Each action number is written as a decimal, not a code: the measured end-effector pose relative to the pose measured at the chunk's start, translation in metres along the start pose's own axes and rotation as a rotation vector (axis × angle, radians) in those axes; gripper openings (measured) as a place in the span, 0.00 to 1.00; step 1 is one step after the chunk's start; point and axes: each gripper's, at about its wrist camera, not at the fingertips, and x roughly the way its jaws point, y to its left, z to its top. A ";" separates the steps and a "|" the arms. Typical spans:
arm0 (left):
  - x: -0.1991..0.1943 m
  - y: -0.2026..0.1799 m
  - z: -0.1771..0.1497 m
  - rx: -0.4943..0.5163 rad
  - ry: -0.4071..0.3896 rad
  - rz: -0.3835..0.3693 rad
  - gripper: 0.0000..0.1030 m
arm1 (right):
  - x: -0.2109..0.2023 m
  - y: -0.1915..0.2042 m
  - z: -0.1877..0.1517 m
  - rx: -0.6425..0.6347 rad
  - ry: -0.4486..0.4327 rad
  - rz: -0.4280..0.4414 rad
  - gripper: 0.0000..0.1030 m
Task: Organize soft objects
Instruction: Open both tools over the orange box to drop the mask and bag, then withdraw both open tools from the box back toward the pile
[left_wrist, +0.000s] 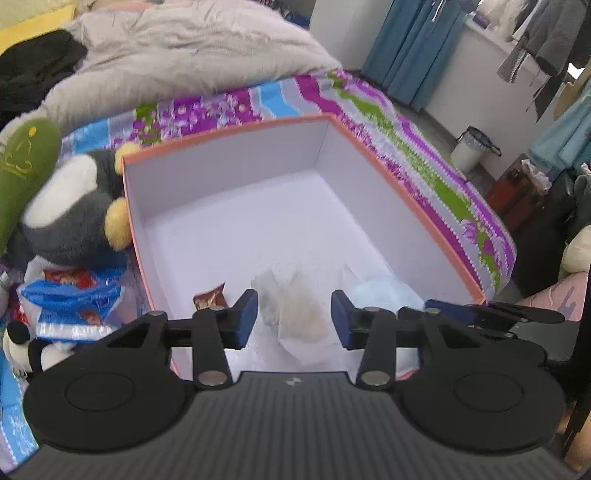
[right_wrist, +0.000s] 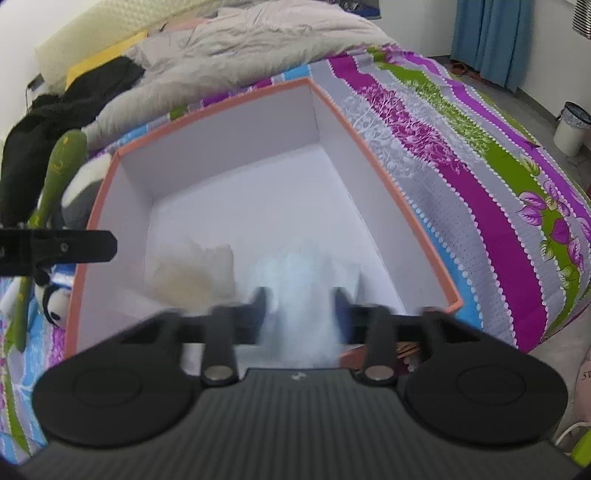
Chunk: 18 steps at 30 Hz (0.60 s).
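The left gripper (left_wrist: 294, 319) had its fingers half apart over a cream soft object (left_wrist: 301, 314), which lay free in the box (left_wrist: 229, 127) on the bed (left_wrist: 424, 155), probably released there for sorting. The right gripper (right_wrist: 300, 314) fingers also stood apart around a blurred pale blue soft object (right_wrist: 299, 295).

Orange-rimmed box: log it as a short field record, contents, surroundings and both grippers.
container: orange-rimmed box, open, white inside, on the patterned bedspread
contents: cream soft bundle, pale blue soft bundle, small brown packet
outside, beside box: grey-and-white plush toy, blue snack bag
left gripper: open, over the cream bundle, pads clear of it
right gripper: open, blurred, blue bundle between its fingers
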 end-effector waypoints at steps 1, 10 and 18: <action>-0.004 -0.001 -0.001 0.004 -0.012 -0.002 0.49 | -0.003 -0.001 0.001 0.000 -0.008 0.001 0.48; -0.045 -0.003 -0.007 0.059 -0.131 0.018 0.49 | -0.044 0.005 -0.012 -0.005 -0.157 0.024 0.48; -0.101 0.002 -0.029 0.071 -0.267 -0.010 0.49 | -0.096 0.029 -0.029 -0.047 -0.329 0.071 0.48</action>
